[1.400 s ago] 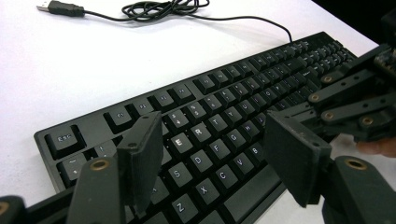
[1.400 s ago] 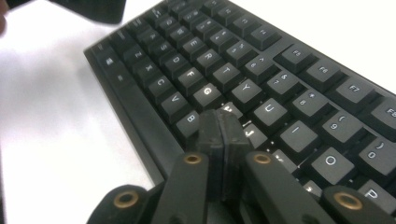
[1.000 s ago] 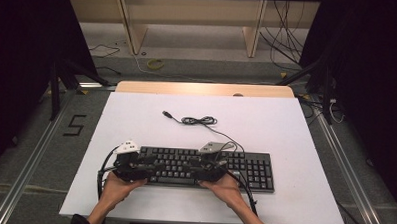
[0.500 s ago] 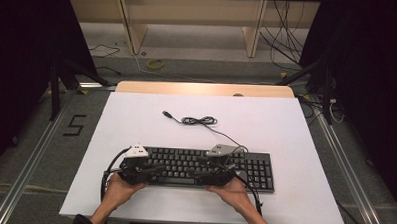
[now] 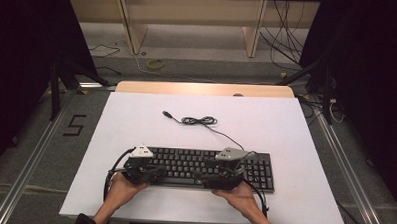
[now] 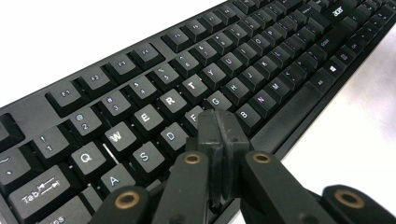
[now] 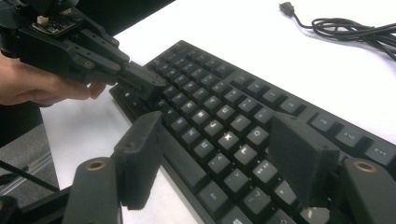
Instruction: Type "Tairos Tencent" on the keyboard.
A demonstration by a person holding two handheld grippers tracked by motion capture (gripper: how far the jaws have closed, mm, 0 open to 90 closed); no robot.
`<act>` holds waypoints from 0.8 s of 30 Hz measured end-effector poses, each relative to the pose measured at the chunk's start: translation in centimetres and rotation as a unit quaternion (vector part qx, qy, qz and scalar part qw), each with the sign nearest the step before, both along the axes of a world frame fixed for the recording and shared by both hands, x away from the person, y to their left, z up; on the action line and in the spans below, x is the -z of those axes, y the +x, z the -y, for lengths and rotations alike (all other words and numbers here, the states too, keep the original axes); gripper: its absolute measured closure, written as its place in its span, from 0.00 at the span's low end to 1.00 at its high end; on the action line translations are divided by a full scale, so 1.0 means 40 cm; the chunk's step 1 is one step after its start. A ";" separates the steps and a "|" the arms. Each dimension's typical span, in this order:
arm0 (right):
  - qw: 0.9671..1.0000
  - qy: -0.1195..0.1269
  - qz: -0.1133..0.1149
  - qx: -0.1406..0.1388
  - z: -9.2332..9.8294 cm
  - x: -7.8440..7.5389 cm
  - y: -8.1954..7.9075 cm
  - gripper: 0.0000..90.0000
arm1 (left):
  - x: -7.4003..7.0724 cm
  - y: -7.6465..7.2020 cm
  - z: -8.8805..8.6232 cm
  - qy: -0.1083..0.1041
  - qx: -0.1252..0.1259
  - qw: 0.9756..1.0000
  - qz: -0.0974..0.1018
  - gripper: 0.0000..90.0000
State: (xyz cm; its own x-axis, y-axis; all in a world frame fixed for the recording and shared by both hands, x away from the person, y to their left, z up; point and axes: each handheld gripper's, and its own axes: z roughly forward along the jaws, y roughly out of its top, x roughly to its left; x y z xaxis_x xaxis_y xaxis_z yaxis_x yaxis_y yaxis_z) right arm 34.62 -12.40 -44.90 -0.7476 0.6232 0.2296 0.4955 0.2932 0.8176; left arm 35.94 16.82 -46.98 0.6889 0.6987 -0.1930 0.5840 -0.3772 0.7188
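In the high view, a black keyboard [image 5: 204, 167] lies on the white table [image 5: 286, 125] close to its near edge, about midway between the left and right edges. Its cable [image 5: 198, 121] runs in a loose coil toward the table's middle, ending in a plug. The left gripper [image 5: 143, 171] sits over the keyboard's left end and the right gripper [image 5: 223, 175] over its middle part, each held by a hand coming from the near edge.

In the left gripper view, the left gripper [image 6: 218, 122] has just clenched: its jaws are pressed flat together with nothing between them, tips above the keys around F and G.

In the right gripper view, the right gripper [image 7: 219, 149] has been spreading its jaws, which stand wide apart over the keyboard [image 7: 243, 121], gripping nothing. Farther off, the left gripper [image 7: 144, 84] points at the keyboard's far end, and the cable [image 7: 345, 25] lies beyond.
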 end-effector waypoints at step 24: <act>1.000 0.004 0.002 0.008 0.027 0.003 -0.017 0.37 | 0.012 0.009 0.009 0.013 0.003 1.000 -0.018 0.99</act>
